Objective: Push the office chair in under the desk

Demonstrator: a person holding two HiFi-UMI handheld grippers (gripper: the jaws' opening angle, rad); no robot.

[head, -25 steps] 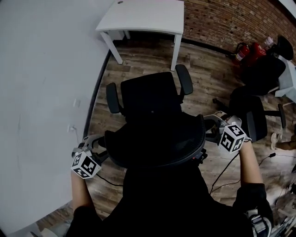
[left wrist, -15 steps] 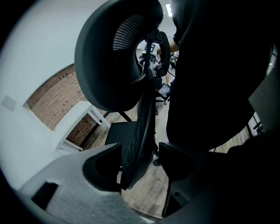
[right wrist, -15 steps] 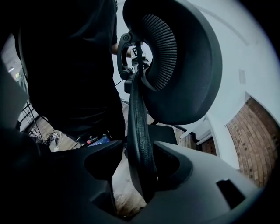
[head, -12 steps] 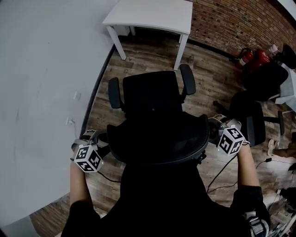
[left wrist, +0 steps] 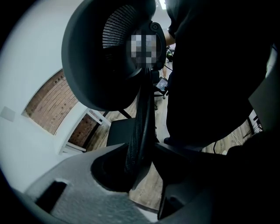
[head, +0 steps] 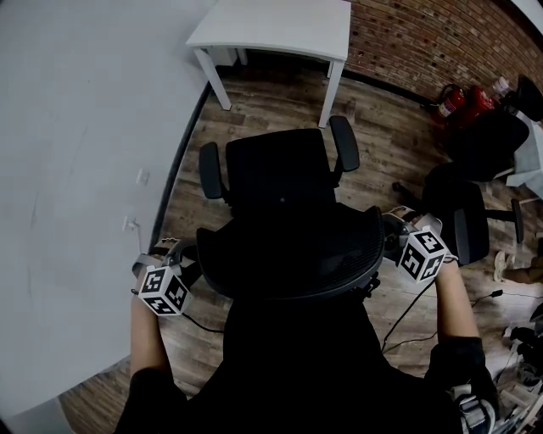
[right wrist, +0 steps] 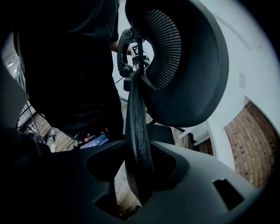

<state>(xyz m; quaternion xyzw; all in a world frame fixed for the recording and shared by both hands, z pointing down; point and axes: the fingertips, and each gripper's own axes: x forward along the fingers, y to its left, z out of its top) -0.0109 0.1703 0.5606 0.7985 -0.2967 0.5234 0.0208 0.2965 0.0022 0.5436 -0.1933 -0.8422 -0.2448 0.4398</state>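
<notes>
Office chair [head: 280, 182] stands on the wood floor off the open front of the white bench [head: 271, 25], clear of it. No part of the chair is under the top yet. Seat and both armrests face the bench, so the chair is already lined up to roll straight in between the bench legs.

Backrest [head: 288, 254] is on the side of the chair away from the bench, nearest the person. That is the natural part to push on: it is high and broad, and in line with the way the chair must travel.

Left hand-held gripper [head: 181, 257] is at the backrest's left edge. Its jaws have just been closing, and its own view shows the padded rim standing between them with the jaws pressed on it, so I read it as clamped on the backrest.

Right hand-held gripper [head: 390, 233] is at the backrest's right edge, mirroring the left. Its jaws have also just been closing, and the rim fills the gap and is pinched there.

- Judgement: one grip on each side at about the same height lets the person steer, so the castors should not slew the chair off line toward a bench leg.
- Step in hand, as I judge it: the grasp is made and the push is not begun. Most of the task is ahead.
- Risk: the armrests may meet the bench edge if they sit higher than its underside. I cannot tell the clearance from here.

Second dark chair [head: 462, 212] stands farther from the bench, off to the right and out of the path.
</notes>
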